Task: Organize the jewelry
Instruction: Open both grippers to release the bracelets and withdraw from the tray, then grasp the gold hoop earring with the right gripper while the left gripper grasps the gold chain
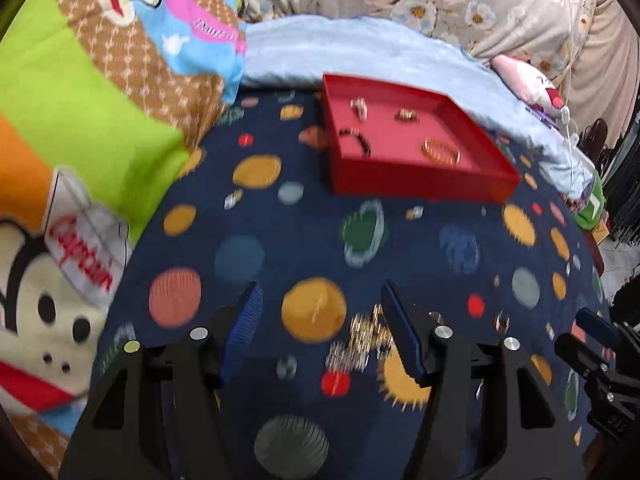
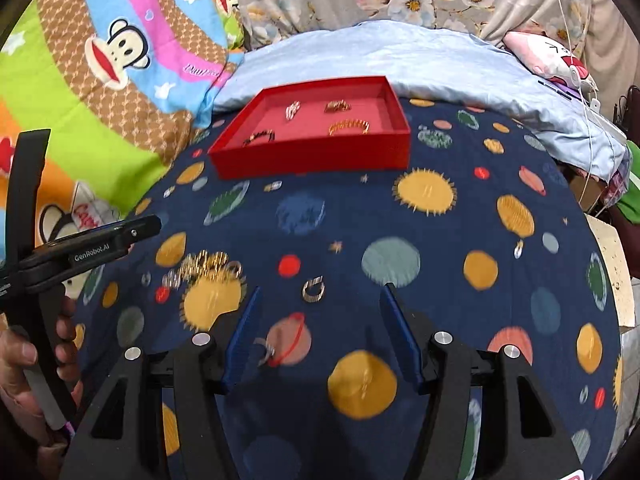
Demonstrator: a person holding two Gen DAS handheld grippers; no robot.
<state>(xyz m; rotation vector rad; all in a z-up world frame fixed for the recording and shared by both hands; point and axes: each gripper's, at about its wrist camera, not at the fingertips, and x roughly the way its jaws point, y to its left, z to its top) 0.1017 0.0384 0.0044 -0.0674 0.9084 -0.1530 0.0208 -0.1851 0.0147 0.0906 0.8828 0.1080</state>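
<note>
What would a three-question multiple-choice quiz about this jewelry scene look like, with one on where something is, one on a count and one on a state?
1. Where does the red tray sit?
A. on the planet-print cloth, at its far end
B. on the monkey-print blanket
C. held in a gripper

2. How many jewelry pieces lie inside the tray?
A. one
B. four
C. nine

3. How does the right gripper stand?
A. shut on a bracelet
B. open and holding nothing
C. shut on the tray's rim

Answers:
1 A: the planet-print cloth lies under the tray, and the light blue pillow sits behind it.
2 B: a dark bead bracelet, a gold bracelet, a silvery piece and a small gold piece.
3 B: its blue fingers stand wide apart, with only cloth and a loose ring ahead.
</note>
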